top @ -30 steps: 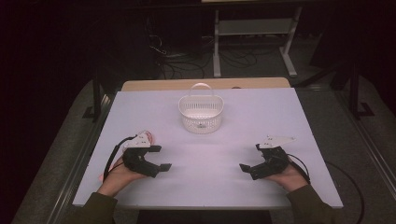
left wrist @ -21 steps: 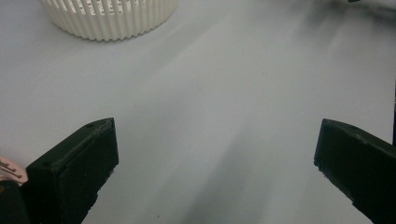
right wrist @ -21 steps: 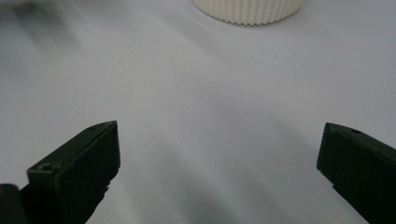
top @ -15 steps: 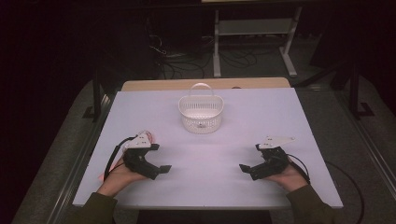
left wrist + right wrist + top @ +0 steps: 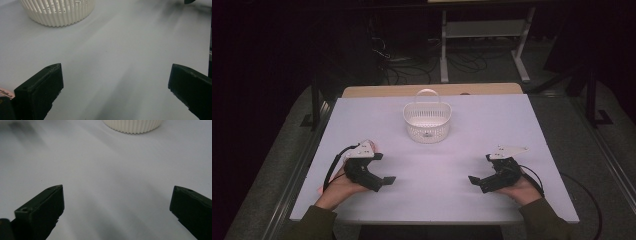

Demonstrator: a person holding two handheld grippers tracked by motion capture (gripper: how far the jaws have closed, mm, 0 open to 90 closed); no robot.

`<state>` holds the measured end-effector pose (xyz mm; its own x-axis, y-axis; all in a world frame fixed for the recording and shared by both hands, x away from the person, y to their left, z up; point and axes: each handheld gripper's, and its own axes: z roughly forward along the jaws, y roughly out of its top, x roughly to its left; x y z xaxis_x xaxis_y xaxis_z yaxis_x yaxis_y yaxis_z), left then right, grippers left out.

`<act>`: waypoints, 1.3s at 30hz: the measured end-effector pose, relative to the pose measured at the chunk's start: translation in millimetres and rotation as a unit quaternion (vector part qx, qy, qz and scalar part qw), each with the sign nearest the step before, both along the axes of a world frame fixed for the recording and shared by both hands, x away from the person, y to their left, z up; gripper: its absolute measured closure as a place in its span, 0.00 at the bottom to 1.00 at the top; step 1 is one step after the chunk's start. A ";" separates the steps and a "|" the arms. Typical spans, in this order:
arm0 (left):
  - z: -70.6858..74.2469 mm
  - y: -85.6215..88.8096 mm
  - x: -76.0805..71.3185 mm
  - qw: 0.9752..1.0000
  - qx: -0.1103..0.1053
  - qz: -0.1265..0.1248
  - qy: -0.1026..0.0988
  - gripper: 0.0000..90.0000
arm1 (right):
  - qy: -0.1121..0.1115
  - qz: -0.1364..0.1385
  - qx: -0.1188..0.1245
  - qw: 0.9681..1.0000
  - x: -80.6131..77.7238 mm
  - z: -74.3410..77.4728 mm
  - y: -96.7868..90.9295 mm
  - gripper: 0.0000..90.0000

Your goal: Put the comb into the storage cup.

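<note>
A white slatted basket (image 5: 427,121) with a handle stands upright at the middle back of the pale table (image 5: 522,120). My left gripper (image 5: 382,169) rests near the front left in a hand and points toward the centre. Its jaws have just been opening and stand wide, with only bare tabletop between them (image 5: 115,82). My right gripper (image 5: 481,168) lies near the front right, mirrored toward the centre, open and holding nothing (image 5: 117,202). The basket's wall (image 5: 57,12) appears ahead in the left gripper view, and its base (image 5: 132,125) in the right gripper view.
A wooden board (image 5: 387,91) lies along the table's far edge. Beyond it a light metal frame (image 5: 482,30) and loose cables (image 5: 462,62) sit on the dark floor. Bare tabletop stretches between the two grippers and up to the basket.
</note>
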<state>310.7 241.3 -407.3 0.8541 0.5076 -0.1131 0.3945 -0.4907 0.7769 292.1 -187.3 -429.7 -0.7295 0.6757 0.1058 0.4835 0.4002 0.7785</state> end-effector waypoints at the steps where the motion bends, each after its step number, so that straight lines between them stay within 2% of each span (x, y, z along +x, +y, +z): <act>1: 1.2 -0.1 0.4 1.000 0.000 0.000 -0.001 0.00 | -0.001 0.000 0.000 1.000 0.1 0.1 -0.1 0.00; 19: 23.6 -4.9 14.0 1.000 -0.005 -0.008 -0.018 0.01 | -0.002 -0.002 0.002 1.000 -0.6 0.7 -0.7 0.00; 33: 23.5 8.5 12.9 1.000 -0.009 0.021 -0.021 0.01 | -0.004 0.000 -0.001 1.000 -1.1 1.0 -1.3 0.00; 39: 22.3 12.3 11.4 0.999 0.001 0.026 -0.021 0.01 | -0.004 -0.001 0.002 1.000 -1.8 1.4 -1.2 0.00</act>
<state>322.1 253.6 -385.0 0.8307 0.5515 -0.0764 0.3861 -0.4717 0.7928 290.4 -188.6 -428.3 -0.7290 0.6768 0.1026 0.4784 0.3966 0.7835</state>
